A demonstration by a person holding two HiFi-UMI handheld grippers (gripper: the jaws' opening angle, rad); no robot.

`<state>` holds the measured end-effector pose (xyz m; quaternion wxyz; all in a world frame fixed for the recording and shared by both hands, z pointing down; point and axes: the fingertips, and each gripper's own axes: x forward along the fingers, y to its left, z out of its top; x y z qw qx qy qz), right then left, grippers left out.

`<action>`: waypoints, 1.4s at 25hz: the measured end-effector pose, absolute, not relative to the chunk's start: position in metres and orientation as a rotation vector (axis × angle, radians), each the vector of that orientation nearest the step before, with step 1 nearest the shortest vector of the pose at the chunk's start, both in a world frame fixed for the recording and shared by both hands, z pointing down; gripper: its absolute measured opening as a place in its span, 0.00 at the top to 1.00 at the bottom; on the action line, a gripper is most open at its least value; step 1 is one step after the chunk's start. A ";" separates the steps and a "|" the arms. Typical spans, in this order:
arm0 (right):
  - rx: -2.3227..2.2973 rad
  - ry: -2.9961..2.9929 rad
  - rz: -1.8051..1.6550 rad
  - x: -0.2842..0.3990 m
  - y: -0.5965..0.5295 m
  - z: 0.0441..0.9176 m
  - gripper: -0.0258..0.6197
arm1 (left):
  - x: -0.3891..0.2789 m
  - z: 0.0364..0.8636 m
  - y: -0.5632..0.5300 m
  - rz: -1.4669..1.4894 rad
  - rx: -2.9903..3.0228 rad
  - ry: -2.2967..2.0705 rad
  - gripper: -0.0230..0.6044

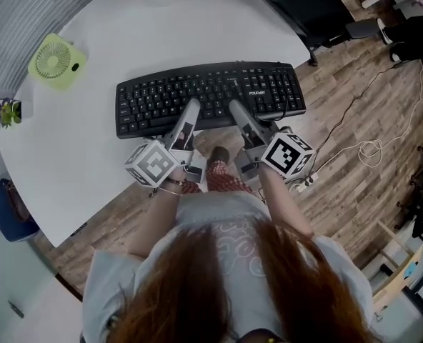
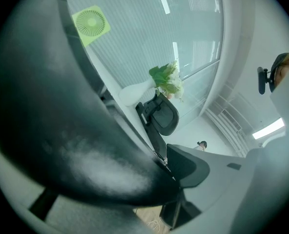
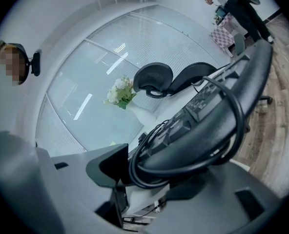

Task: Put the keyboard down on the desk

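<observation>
A black keyboard (image 1: 211,95) lies across the near edge of the white desk (image 1: 90,141), its right end out past the desk over the wood floor. My left gripper (image 1: 191,107) and right gripper (image 1: 234,108) both clamp its front edge near the middle. In the left gripper view the keyboard (image 2: 76,145) is a dark blur between the jaws of the left gripper (image 2: 169,175). The right gripper (image 3: 149,179) holds the keyboard (image 3: 208,126) together with a loop of its cable (image 3: 235,111). Whether the keyboard rests on the desk I cannot tell.
A green fan (image 1: 56,63) and a small plant (image 1: 9,111) stand on the desk's left side. A white vase of flowers (image 3: 119,92) is at the far edge, with black office chairs (image 3: 154,79) behind. Cables (image 1: 369,148) lie on the floor at right.
</observation>
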<state>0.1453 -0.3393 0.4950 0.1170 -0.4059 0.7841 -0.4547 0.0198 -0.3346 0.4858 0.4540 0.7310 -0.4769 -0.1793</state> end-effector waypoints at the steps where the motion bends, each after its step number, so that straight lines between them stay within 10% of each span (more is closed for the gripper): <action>1: -1.189 2.294 -1.342 0.145 -0.340 0.496 0.59 | 0.020 0.487 -0.335 -0.439 1.791 -1.181 0.60; 24: -1.149 2.318 -1.395 0.142 -0.369 0.497 0.58 | 0.029 0.496 -0.354 -0.330 1.753 -1.093 0.56; 35: -0.998 2.620 -1.203 0.125 -0.368 0.488 0.39 | 0.034 0.491 -0.362 -0.160 1.917 -1.000 0.44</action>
